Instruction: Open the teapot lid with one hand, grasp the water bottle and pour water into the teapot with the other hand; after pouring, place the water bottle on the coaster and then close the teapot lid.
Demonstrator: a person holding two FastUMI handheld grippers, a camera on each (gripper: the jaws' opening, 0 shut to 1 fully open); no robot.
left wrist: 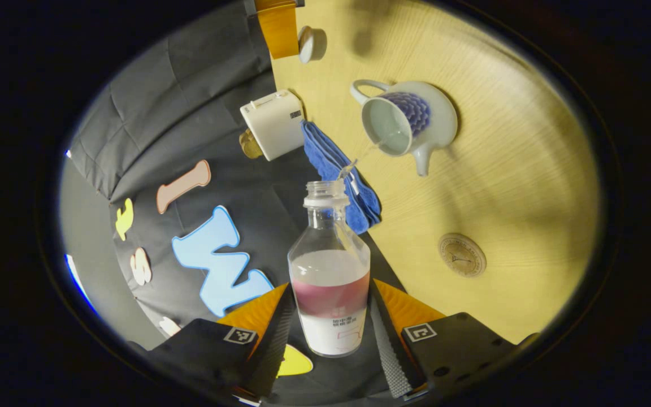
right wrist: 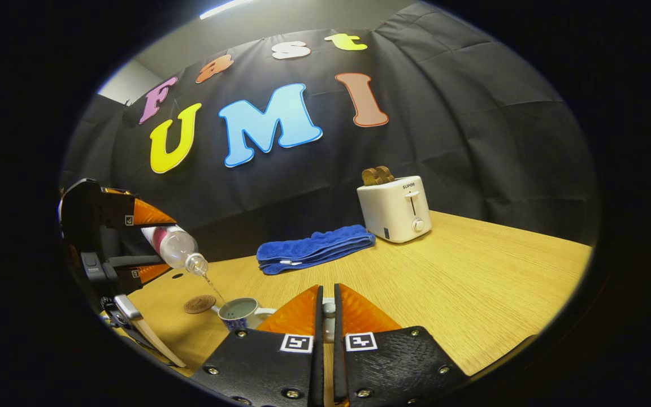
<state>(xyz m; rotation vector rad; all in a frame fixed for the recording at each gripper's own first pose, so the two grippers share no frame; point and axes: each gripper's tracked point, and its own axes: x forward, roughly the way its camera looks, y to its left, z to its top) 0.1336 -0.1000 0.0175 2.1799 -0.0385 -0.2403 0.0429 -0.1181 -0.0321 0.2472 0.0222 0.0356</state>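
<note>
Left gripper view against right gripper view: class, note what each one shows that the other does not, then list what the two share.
Left gripper view: from above, the teapot's open inside and spout, and the water bottle's label, between the left gripper's fingers.
Right gripper view: from the side, the toaster's lever front and the tilted left gripper's body.
Shared: water streaming from bottle into teapot, the lid pinched by the right gripper, the blue towel, the coaster, the wooden table.

Wooden table [right wrist: 472, 271]: teapot [left wrist: 410, 121], coaster [left wrist: 461, 255], towel [right wrist: 314, 249], toaster [right wrist: 396, 208].
</note>
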